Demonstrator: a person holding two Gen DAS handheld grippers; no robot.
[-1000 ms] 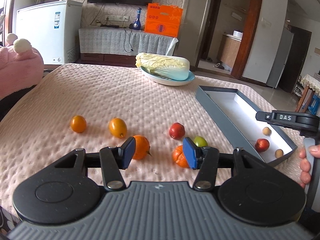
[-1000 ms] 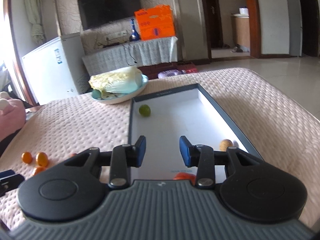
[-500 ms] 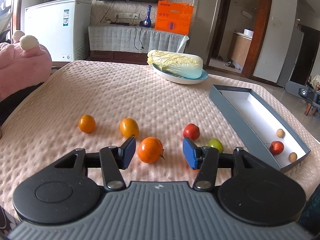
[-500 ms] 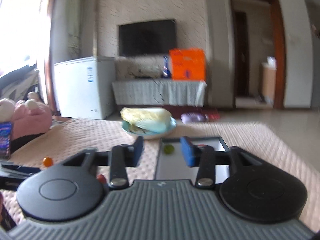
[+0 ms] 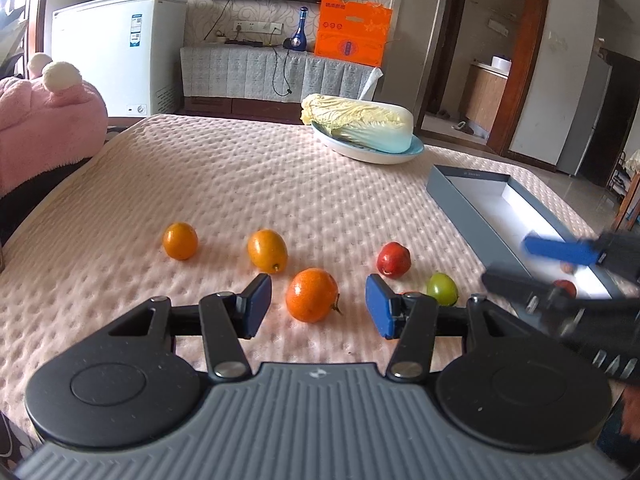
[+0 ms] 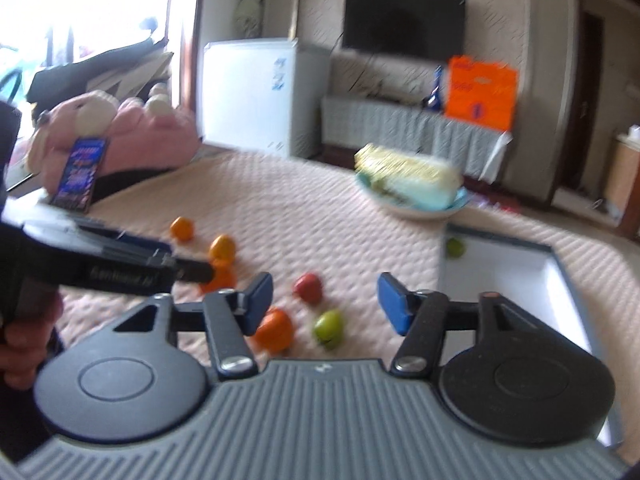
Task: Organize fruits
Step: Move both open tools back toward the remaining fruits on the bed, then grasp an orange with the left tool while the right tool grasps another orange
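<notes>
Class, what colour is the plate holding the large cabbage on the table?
Light blue with a white underside; the plate under the cabbage shows best in the left wrist view.

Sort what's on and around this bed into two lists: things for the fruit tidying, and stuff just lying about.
For the job:
round orange fruits
red fruit
green fruit
shallow grey box with white inside

Lying about:
pale cabbage on blue plate
pink plush toy
white chest freezer
orange carton
</notes>
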